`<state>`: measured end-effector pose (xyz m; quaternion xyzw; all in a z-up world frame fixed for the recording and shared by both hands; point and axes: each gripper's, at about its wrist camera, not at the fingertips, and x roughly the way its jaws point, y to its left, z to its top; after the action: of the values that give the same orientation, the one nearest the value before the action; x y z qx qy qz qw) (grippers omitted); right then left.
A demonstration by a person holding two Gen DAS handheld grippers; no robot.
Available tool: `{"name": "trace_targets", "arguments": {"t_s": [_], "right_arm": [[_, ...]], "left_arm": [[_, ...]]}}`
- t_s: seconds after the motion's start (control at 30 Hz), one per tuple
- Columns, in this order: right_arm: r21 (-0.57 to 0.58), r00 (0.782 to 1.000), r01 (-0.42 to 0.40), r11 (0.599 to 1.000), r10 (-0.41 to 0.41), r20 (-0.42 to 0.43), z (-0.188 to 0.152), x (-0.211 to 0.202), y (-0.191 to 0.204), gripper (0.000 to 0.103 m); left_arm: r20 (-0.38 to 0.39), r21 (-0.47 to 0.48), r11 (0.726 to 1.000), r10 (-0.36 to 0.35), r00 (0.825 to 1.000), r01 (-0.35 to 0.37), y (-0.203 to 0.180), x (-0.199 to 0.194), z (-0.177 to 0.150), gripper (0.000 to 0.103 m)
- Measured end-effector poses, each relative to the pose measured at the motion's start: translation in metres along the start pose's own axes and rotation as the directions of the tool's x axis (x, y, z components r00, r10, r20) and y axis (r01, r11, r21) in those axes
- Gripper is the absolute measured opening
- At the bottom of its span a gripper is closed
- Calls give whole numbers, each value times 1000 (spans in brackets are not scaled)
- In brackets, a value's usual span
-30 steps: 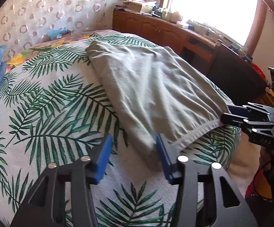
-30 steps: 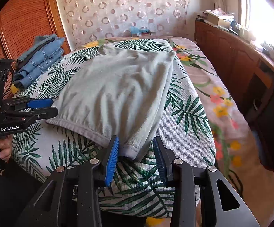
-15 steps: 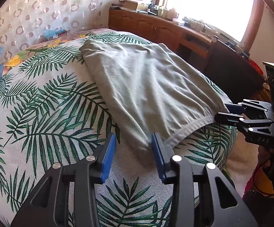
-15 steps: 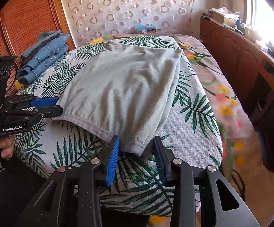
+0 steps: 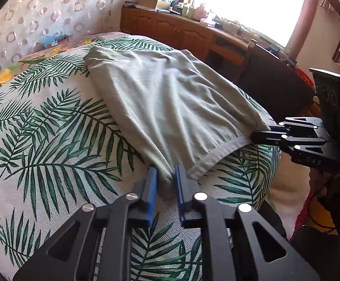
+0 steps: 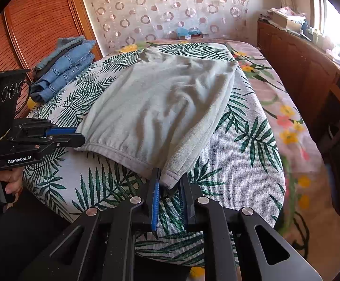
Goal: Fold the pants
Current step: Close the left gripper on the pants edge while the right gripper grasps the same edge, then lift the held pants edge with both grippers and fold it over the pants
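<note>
Grey pants (image 5: 170, 107) lie folded lengthwise on a palm-leaf bedspread (image 5: 52, 140), waistband nearest me. My left gripper (image 5: 166, 178) has closed on the waistband's left corner. My right gripper (image 6: 170, 182) has closed on the waistband's right corner (image 6: 170, 175). In the right wrist view the pants (image 6: 165, 107) stretch away from me, and the left gripper (image 6: 76, 135) shows pinching the far corner. In the left wrist view the right gripper (image 5: 261, 135) shows pinching its corner.
A stack of folded jeans (image 6: 64, 65) sits at the bed's far left by a wooden wardrobe (image 6: 29, 28). A wooden sideboard (image 5: 181, 32) with clutter runs under the window. A dark chair (image 5: 275, 82) stands beside the bed's right edge.
Both grippers moved forward onto the waistband corners and their jaws narrowed from wide open to closed on the fabric.
</note>
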<state>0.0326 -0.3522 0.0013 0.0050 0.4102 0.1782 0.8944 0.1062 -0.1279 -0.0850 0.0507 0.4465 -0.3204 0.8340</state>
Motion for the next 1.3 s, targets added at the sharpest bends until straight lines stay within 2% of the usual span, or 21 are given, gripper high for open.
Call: {"name": "trace_targets", "arguments": {"t_s": [0.6,0.83,1.3], "right_arm": [[-13,993,-52,999,53,105,6,-50,4,14],[-15,990,-61,998,62,126,-2,-61,6,14],[-27,979,-72,997,75,187,3,-75,10,14]], "left_arm": [[119,14,1000,-10,993,8,-10,-55,12,10],[165,23,1000,-19,986,16,-14,-69,11,10],[230,38,999,-9,973,0,-16,-89,20,9]]}}
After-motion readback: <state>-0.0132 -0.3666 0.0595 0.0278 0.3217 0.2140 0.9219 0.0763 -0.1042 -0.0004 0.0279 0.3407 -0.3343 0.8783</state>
